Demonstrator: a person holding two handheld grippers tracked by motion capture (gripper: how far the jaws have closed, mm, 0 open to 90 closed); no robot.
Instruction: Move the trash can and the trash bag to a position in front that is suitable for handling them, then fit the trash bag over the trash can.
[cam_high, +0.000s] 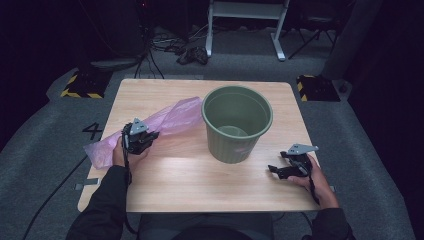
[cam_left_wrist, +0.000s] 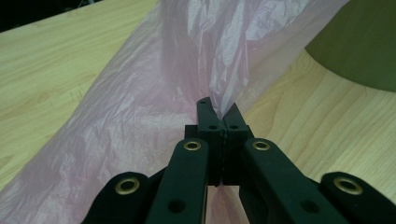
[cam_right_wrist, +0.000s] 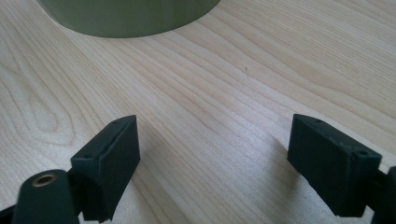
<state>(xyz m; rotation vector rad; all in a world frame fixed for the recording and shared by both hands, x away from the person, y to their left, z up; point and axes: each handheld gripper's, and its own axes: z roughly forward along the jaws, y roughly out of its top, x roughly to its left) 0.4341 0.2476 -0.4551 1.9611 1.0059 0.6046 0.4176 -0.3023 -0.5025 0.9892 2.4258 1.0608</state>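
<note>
A pink plastic bag (cam_high: 165, 122) lies stretched across the left part of the wooden table (cam_high: 200, 190), its far end beside a green bin (cam_high: 236, 122) that stands upright in the middle. My left gripper (cam_high: 150, 136) is shut on a fold of the pink plastic bag (cam_left_wrist: 140, 107); in the left gripper view the film bunches up at my left gripper (cam_left_wrist: 219, 116), whose tips are pinched together. My right gripper (cam_high: 275, 170) rests low over bare wood to the right of the bin. In the right gripper view my right gripper (cam_right_wrist: 215, 144) stands open with nothing between its pads, the bin's base (cam_right_wrist: 126, 16) beyond.
The table's front edge runs close to both forearms. Yellow-and-black floor blocks (cam_high: 82, 85) sit past the table's far corners. A white frame (cam_high: 247, 25) and cables (cam_high: 190, 50) lie on the carpet behind.
</note>
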